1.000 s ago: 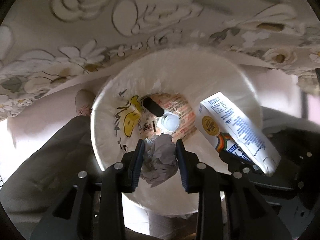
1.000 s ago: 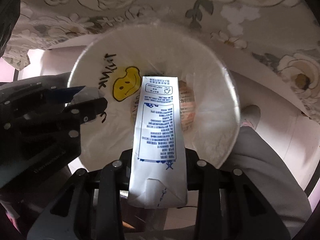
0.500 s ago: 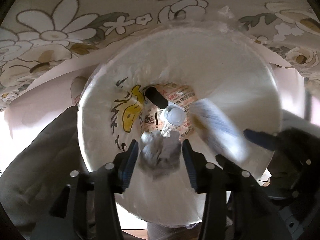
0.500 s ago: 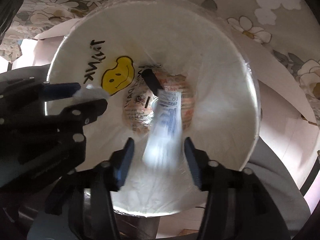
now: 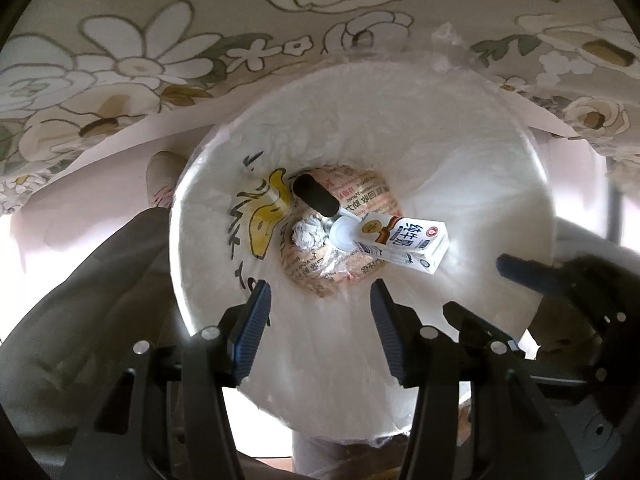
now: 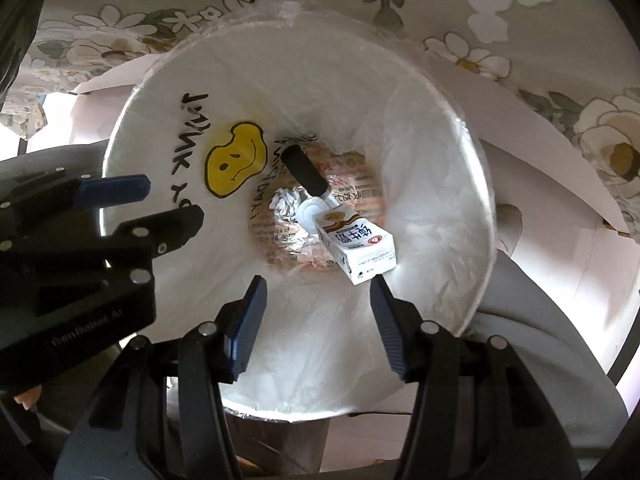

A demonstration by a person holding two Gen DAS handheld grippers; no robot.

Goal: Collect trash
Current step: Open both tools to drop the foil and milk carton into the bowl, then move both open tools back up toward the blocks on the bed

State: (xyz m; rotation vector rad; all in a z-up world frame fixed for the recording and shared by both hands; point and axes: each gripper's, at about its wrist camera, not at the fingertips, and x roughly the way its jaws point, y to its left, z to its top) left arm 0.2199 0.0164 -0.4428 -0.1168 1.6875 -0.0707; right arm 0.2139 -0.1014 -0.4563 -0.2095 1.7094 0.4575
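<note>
A white bin (image 5: 460,152) lined with a clear bag stands below both grippers; it also shows in the right wrist view (image 6: 420,120). At its bottom lie a milk carton (image 5: 404,242), a crumpled paper ball (image 5: 308,234), a white lid (image 5: 342,234) and a black-handled tool (image 5: 316,196). The carton (image 6: 356,244), the ball (image 6: 286,202) and the tool (image 6: 304,172) also show in the right wrist view. My left gripper (image 5: 320,328) is open and empty over the bin's near side. My right gripper (image 6: 318,324) is open and empty beside it.
A flowered cloth (image 5: 160,40) covers the table behind the bin, its white edge hanging down. A person's grey-clad legs (image 5: 80,300) flank the bin. A yellow smiley face and black lettering (image 6: 236,160) mark the bin's inner wall.
Both grippers opened. The paper ball dropped from the left one and the milk carton from the right one; both now lie at the bottom of the bin.
</note>
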